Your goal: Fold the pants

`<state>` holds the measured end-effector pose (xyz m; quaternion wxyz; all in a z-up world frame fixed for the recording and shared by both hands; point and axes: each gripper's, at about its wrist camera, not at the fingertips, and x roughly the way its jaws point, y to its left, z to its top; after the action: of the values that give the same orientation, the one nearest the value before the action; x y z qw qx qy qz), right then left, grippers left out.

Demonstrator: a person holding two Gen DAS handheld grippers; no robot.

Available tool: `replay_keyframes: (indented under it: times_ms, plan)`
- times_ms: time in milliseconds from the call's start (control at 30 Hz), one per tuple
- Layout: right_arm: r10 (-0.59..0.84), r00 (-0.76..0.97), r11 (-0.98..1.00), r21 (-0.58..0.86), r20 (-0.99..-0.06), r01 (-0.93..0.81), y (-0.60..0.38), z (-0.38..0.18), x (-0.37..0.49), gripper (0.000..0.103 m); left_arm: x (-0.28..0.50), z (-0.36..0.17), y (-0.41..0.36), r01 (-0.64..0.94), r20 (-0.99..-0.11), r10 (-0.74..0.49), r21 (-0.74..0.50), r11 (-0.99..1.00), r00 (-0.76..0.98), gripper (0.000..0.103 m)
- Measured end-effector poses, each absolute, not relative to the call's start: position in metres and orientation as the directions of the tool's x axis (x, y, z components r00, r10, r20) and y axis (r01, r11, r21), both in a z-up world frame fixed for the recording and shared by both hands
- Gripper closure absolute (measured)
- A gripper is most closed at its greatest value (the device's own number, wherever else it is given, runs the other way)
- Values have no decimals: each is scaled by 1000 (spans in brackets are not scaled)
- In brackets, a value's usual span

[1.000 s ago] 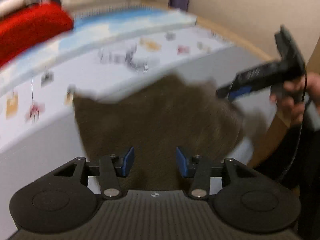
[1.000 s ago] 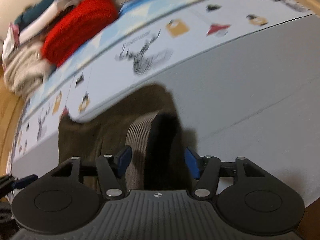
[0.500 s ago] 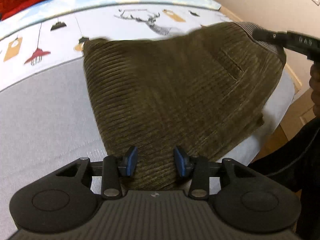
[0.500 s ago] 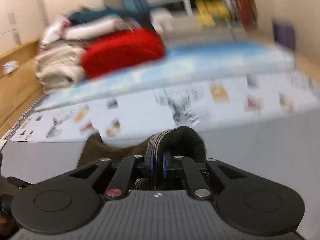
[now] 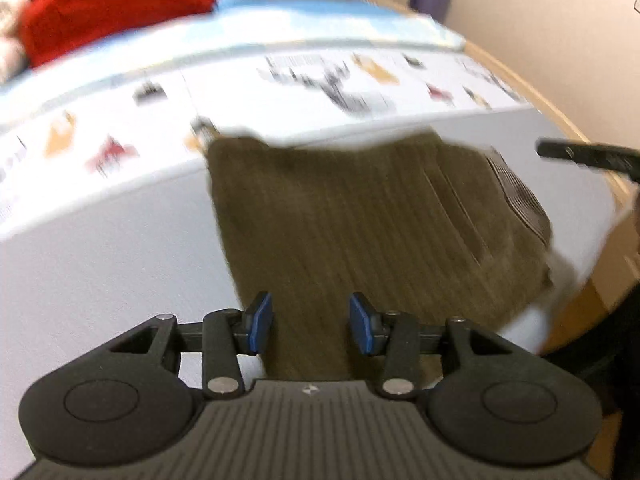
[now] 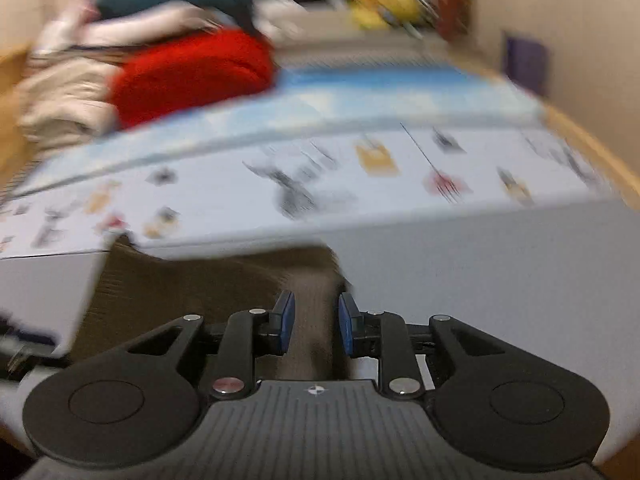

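Observation:
The olive-brown corduroy pants [image 5: 372,224] lie folded flat on the grey bedsheet [image 5: 100,264]. Their ribbed waistband [image 5: 520,196] is at the right edge. My left gripper [image 5: 310,326] is open just above the near edge of the pants. My right gripper [image 6: 312,326] is open over the pants [image 6: 192,288], its blue pads either side of a fabric strip without pinching it. The right gripper's tip also shows in the left wrist view [image 5: 580,154], beyond the waistband.
A patterned white and blue sheet [image 6: 360,168] covers the far part of the bed. A red blanket [image 6: 192,72] and piled beige laundry [image 6: 60,104] lie at the head. The wooden bed frame [image 5: 560,108] runs along the right edge, near the wall.
My right gripper has opened and let go of the waistband. The pants have dropped flat on the bed. My left gripper stays open and has pulled back a little.

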<state>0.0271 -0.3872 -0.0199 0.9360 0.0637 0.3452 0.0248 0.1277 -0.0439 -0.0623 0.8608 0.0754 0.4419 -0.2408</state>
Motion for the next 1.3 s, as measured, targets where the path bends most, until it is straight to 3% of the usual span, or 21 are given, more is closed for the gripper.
replay_keyframes:
  times_ms: [33, 100, 167, 400, 567, 800, 933, 1033, 1167, 1300]
  plan:
    - [147, 752, 986, 151, -643, -64, -384, -21, 26, 78, 130, -59, -45, 478, -784, -342, -66, 876, 518, 57]
    - [213, 649, 977, 156, -731, -144, -374, -40, 32, 78, 135, -52, -48, 483, -755, -340, -36, 875, 560, 66]
    - [123, 488, 986, 51, -864, -158, -368, -75, 40, 81, 144, -46, -53, 495, -723, -349, -11, 869, 596, 72]
    - [136, 500, 986, 67, -855, -154, -375, -71, 41, 82, 200, -57, -64, 495, -694, -364, -12, 869, 621, 87]
    - [119, 495, 983, 32, -861, -181, -361, -75, 44, 82, 245, -102, -65, 461, -785, -290, -7, 888, 547, 84]
    - [133, 477, 983, 54, -869, -176, -361, -68, 52, 82, 250, -102, -55, 447, -774, -329, -67, 892, 541, 84]
    - [200, 610, 980, 141, -767, -144, -362, -40, 68, 80, 251, -98, -49, 439, -772, -355, -111, 892, 527, 83]
    - [189, 675, 980, 92, -713, -177, -348, -35, 95, 79, 243, -88, -47, 454, -762, -378, -125, 882, 525, 81]
    - [40, 599, 986, -65, -800, -153, -336, -74, 136, 80, 222, -74, -44, 521, -750, -441, -151, 840, 493, 81]
    - [1, 589, 988, -89, -808, -123, -331, -80, 145, 80, 182, -56, -48, 674, -729, -548, -163, 721, 410, 81]
